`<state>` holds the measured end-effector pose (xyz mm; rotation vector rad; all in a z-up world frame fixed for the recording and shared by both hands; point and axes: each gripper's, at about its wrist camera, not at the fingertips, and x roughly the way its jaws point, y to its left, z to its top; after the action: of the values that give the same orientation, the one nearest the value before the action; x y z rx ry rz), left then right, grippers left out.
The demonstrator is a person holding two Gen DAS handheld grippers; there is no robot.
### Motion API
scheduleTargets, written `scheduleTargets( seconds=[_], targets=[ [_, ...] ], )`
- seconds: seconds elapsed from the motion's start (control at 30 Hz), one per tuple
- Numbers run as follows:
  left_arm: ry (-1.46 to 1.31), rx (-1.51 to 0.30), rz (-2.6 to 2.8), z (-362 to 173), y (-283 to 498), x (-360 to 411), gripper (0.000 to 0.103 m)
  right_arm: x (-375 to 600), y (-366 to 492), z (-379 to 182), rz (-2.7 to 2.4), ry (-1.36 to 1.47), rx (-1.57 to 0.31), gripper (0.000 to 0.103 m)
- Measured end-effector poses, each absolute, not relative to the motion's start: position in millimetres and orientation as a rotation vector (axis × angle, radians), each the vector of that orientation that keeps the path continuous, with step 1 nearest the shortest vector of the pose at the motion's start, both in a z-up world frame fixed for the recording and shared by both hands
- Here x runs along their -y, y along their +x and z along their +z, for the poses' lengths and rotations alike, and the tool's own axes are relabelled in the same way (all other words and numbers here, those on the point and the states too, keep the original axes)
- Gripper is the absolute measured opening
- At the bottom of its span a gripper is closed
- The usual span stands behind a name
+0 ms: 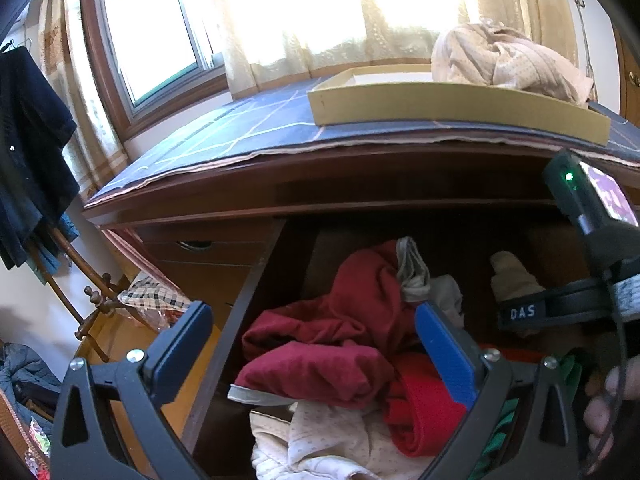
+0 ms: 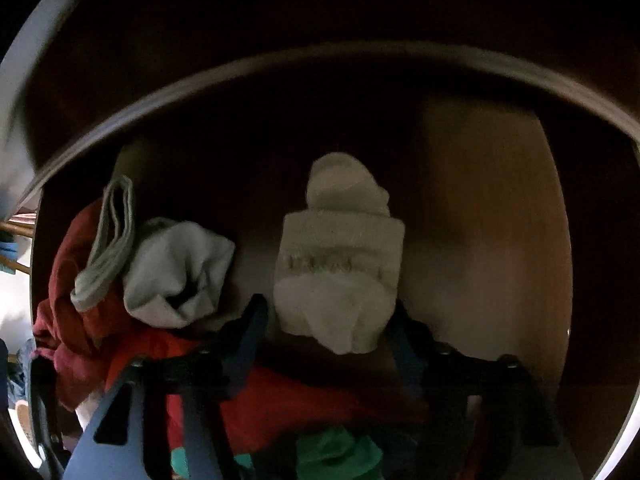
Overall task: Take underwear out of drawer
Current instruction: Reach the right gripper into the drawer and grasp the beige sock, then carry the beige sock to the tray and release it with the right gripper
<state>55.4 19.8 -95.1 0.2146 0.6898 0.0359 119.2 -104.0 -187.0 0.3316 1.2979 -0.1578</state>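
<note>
dark clothes [image 1: 28, 160]: hanging on a hanger, far left of the drawer, by the window.
window [image 1: 160, 40]: bright, behind the dresser and left of the drawer, with pale curtains.
checked cloth [image 1: 154, 294]: on the floor side, left of the drawer's left wall.
dresser top [image 1: 240, 136]: above the drawer, covered with a blue gridded mat.
left gripper [image 1: 314, 350]: jaws spread wide with nothing between the pads; it hovers over the drawer's left front, one finger outside the left wall, the blue-padded one over the clothes.
drawer [image 1: 240, 312]: pulled open, dark wood, full of garments on its left and front, bare wood at the back right in the right wrist view.
dark red garment [image 1: 340, 328]: crumpled in the drawer's left half, under the left gripper.
cream dotted underwear [image 1: 320, 440]: at the drawer's front, below the dark red garment.
bright red roll [image 1: 424, 412]: in the drawer's front middle, just right of the dark red garment.
grey sock bundle [image 2: 176, 276]: in the drawer's middle, against the dark red garment.
shallow cardboard tray [image 1: 440, 104]: on the dresser top above the drawer's right half, with a cream garment [image 1: 508, 60] piled in its right end.
white folded bundle [image 2: 340, 264]: alone on the drawer floor toward the back, right of the grey sock bundle.
right gripper [image 2: 324, 332]: pointed steeply down into the drawer, jaws about half open, straddling the near end of the white folded bundle; whether the pads press it i cannot tell, the fingers are dark and blurred.
green cloth [image 2: 336, 456]: at the drawer's front, under the right gripper.
</note>
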Motion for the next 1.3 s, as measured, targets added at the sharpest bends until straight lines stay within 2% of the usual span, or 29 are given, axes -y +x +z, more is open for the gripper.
scheduleTargets(
  seconds=[0.2,0.33,0.47,0.83,1.03,1.3],
  targets=[
    [0.214,-0.689,0.031,-95,55,-20,0.103,104,112,-187,-0.140,0.312,-1.293,0.039],
    [0.218,-0.686,0.030,-96,55,-20,0.103,112,103,-185,-0.098,0.356,-1.301,0.034],
    [0.227,-0.684,0.030,-96,54,-17,0.103,119,78,-165,-0.042,0.368,-1.249,0.033],
    [0.232,-0.685,0.031,-96,53,-15,0.103,112,-2,-70,0.049,0.288,-0.944,0.033],
    [0.236,-0.683,0.036,-95,52,-14,0.103,111,7,-15,0.110,0.258,-0.817,0.033],
    [0.230,-0.684,0.033,-95,52,-14,0.103,82,31,30,0.158,0.168,-0.653,0.033]
  ],
)
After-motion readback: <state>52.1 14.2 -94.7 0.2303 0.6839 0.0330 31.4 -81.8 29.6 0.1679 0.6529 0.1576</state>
